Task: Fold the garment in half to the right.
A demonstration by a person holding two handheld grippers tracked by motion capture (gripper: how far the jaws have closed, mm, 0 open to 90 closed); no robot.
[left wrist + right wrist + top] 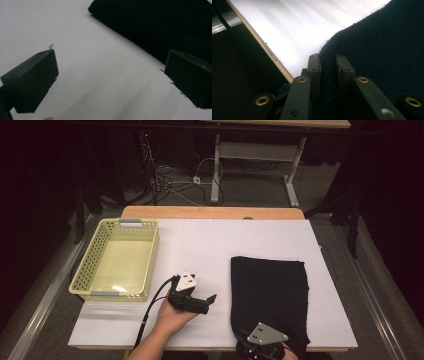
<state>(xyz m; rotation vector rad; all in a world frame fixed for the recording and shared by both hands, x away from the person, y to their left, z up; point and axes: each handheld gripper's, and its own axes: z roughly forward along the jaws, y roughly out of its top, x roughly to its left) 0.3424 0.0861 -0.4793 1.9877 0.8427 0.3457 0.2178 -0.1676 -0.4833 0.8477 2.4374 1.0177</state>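
Right gripper view, right tongs [328, 62] apparently pinching black cloth [387, 50], left tongs [110, 82] wide apart.

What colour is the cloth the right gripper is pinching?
Black cloth, clearest in the high view.

A yellow perforated basket [120, 260] sits at the far left of my white table [200, 245], with grey handle strips at its near and far rims. A strip of bare wood [212, 212] runs along the table's far edge. Beyond it, on the grey floor, I see a tangle of cables [175, 182] and the white legs of another desk [260, 155]. A metal rail [45, 295] runs along the floor at my left.
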